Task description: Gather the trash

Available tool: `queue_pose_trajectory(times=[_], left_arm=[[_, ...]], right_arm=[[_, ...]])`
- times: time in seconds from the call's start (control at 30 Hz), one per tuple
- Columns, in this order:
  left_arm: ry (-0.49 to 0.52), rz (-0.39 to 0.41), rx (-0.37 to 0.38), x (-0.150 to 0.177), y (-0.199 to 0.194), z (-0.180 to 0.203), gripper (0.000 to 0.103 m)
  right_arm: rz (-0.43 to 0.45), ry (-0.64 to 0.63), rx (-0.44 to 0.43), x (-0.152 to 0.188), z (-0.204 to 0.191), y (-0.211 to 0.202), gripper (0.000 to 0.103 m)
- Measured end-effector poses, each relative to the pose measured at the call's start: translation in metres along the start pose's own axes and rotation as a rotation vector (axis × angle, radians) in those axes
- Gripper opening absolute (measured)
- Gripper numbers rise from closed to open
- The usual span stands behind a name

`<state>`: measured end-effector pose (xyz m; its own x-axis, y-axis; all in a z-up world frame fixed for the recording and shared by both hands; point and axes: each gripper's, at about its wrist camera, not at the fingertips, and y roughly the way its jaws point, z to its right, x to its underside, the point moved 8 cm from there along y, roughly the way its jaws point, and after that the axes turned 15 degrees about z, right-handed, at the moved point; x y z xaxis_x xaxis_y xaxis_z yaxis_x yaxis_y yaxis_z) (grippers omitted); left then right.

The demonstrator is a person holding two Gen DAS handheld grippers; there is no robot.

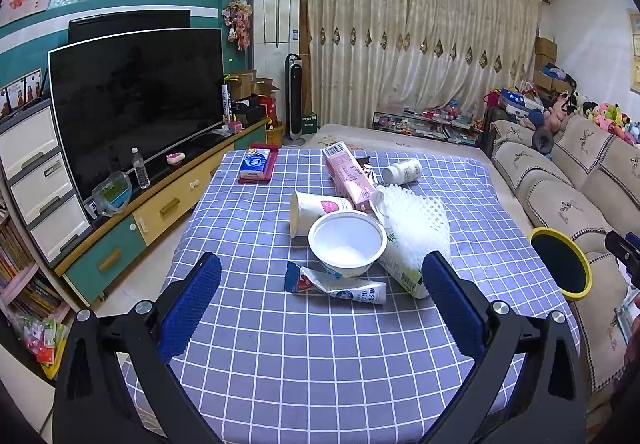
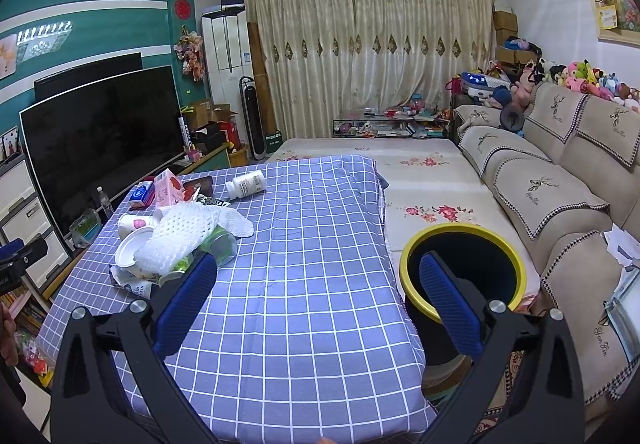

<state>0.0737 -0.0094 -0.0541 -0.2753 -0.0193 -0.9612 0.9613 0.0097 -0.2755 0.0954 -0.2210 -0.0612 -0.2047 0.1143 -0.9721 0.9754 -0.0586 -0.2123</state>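
The left tongs (image 1: 322, 272) hang spread wide above the near part of the table (image 1: 320, 364), gripping nothing, their blue pads framing a heap of trash whose landmark is the white bowl (image 1: 346, 244). Just in front of the bowl lies a crumpled wrapper (image 1: 334, 284); behind it and to its left a paper cup (image 1: 316, 210) lies on its side; behind it to the right stands a tilted pink carton (image 1: 348, 176); against its right rim rests white foam netting (image 1: 416, 222), draped over a green-printed package (image 1: 402, 270). Farther back from the bowl a white pill bottle (image 1: 402, 170) lies on its side, and off to the back left sits a blue tissue pack (image 1: 256, 164). Well to the right of the bowl, beyond the table's edge, stands a black bin with a yellow rim (image 1: 560, 264). The right tongs (image 2: 318, 276) are likewise released and empty, one pad over the checked cloth near the heap, the other in front of the bin's mouth.
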Motion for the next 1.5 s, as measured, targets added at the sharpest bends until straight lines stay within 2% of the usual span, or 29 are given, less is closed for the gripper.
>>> queue_pose_trajectory(times=[1.5], left_arm=[[0.013, -0.033, 0.019, 0.01, 0.008, 0.008, 0.099]], right_arm=[[-0.024, 0.002, 0.003, 0.007, 0.005, 0.007, 0.097]])
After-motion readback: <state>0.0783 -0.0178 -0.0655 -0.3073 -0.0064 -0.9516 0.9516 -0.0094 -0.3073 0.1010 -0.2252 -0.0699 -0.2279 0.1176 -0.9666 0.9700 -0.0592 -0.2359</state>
